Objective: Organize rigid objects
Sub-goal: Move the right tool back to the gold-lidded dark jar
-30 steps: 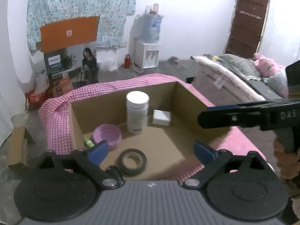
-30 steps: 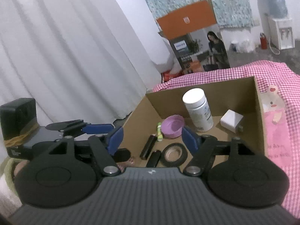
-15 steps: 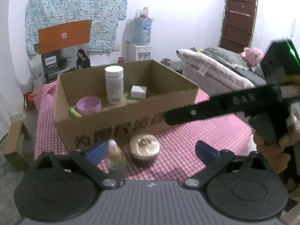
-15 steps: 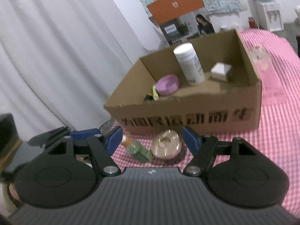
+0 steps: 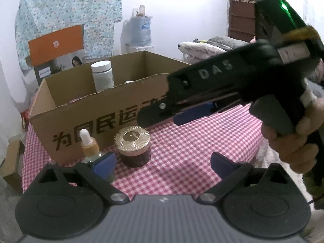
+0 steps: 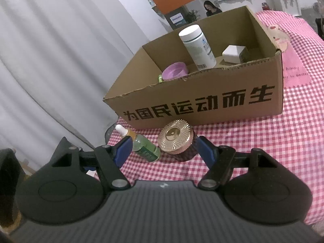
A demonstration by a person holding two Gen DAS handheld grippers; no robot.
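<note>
Fingers on both grippers stand apart and hold nothing. A second ago both cameras looked down into the cardboard box (image 6: 202,103); now both have dropped to look at its printed front wall and at the 2 things outside it, so the hands have come down from the box toward the next pick-up.

Largest first: the surface (image 6: 273,145), in pink checked cloth, carries everything. On it sits the box, already holding a tall white bottle (image 6: 197,46), a white cube (image 6: 232,53) at 3 o'clock of that bottle, and a purple bowl (image 6: 175,71) at 8 o'clock of it. In front of the box stands the gold-lidded jar (image 6: 176,141), and just beside it, at 9 o'clock, lies the dropper bottle (image 6: 139,144), tilted over in the right wrist view.

The right gripper (image 6: 163,151) now brackets both loose things, its right pad close beside the jar, though I cannot tell whether it touches. The left gripper (image 5: 162,162) has its left pad in front of the dropper bottle, with the jar just inside that pad.

My reading: sorting is partly done, with 2 things left, and the jar looks like the right hand's next target.
</note>
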